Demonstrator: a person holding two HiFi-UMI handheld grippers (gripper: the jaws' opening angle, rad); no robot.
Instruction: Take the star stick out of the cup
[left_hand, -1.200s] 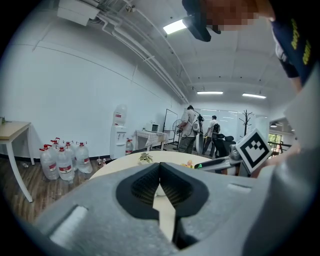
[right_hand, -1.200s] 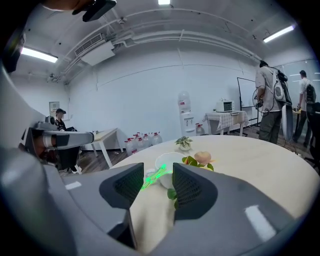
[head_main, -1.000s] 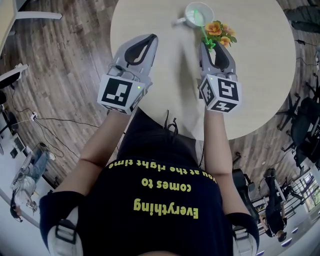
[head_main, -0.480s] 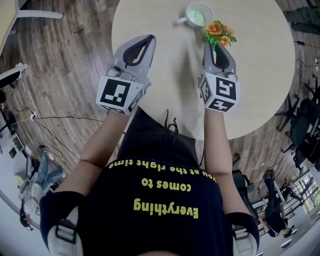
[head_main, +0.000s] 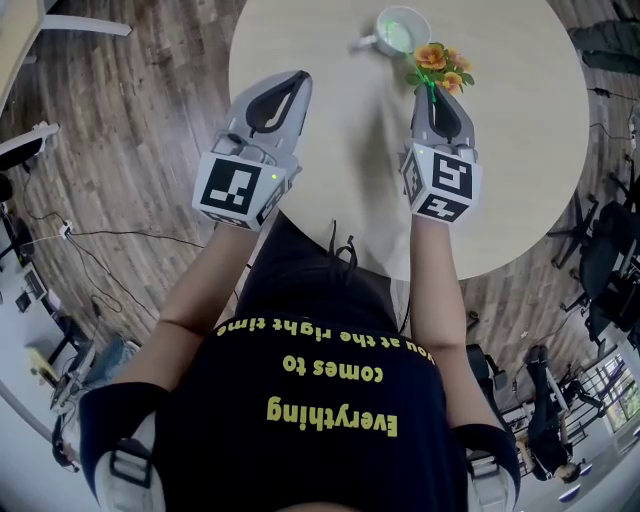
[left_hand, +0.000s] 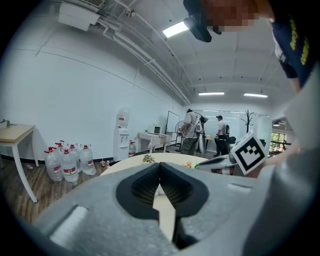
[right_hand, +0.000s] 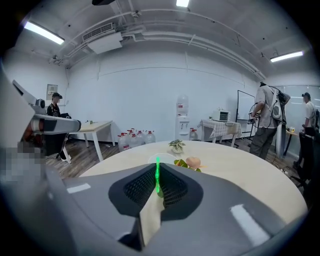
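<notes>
The grey left gripper (head_main: 297, 80) is hovering over the near-left part of the round beige worktop (head_main: 330, 130), its jaws pressed together on nothing. The white cup (head_main: 400, 28) is standing at the far side. To its right, the right gripper (right_hand: 156, 171) is closing its jaws, pinching the thin glowing green star stick (right_hand: 157, 176), which is pointing towards the cup beside small orange flowers (head_main: 438, 58).

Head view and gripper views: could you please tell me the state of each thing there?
Left gripper: shut, empty.
Right gripper: jaws closing on the star stick.
Star stick: between those jaws; whether it has left the cup is unclear.
Cup: upright on the table.
Flowers: lying beside the cup.
</notes>
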